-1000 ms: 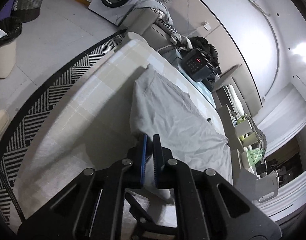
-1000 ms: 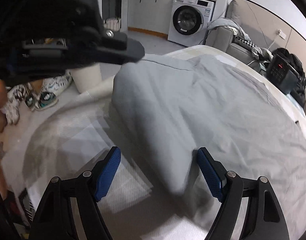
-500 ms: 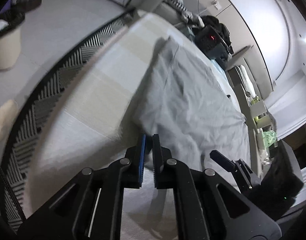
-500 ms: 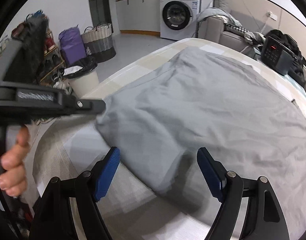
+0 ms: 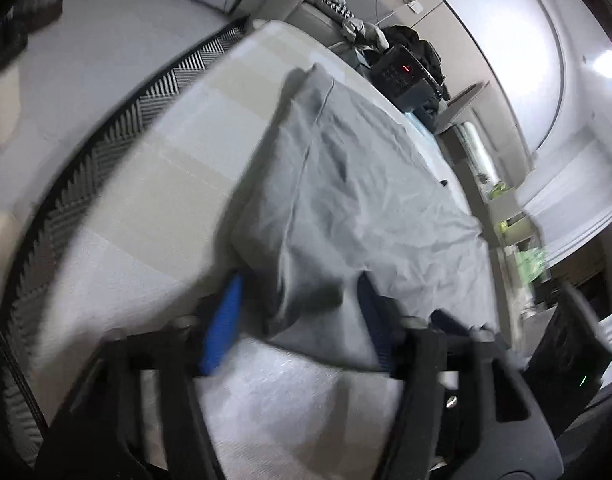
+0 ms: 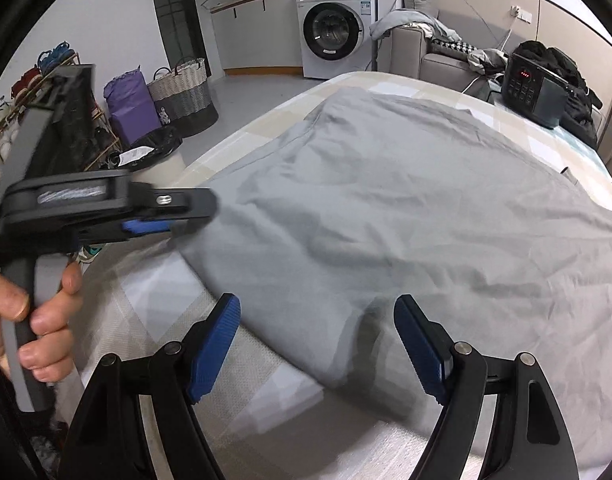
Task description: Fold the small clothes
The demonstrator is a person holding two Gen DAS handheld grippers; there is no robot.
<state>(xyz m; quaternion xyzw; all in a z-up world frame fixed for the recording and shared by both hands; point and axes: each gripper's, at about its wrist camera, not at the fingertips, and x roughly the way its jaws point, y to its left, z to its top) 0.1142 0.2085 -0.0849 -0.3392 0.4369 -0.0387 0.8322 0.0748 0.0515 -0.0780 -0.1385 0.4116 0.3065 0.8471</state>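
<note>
- Grey garment spread flat on the pale checked bed cover, near edge folded under in a soft bulge; fold judged only just laid, further folds still to come
- Left gripper low over the near left edge of the garment, jaws opening, blue pads standing either side of a cloth lobe without pressing on it: release of the carried edge judged the step in hand
- Right gripper with jaws wide and empty, hovering just above the near hem, nothing between the pads
- Next move judged to call for a fresh pinch on a free edge or corner, both layers taken together, then a carry across the cloth
- Left wrist view only: seam line running up the garment, striped rug beside the bed, motion blur throughout
- Right wrist view only: hand on the left gripper's handle, washing machine, woven basket, dark appliance with red display beyond the far edge
</note>
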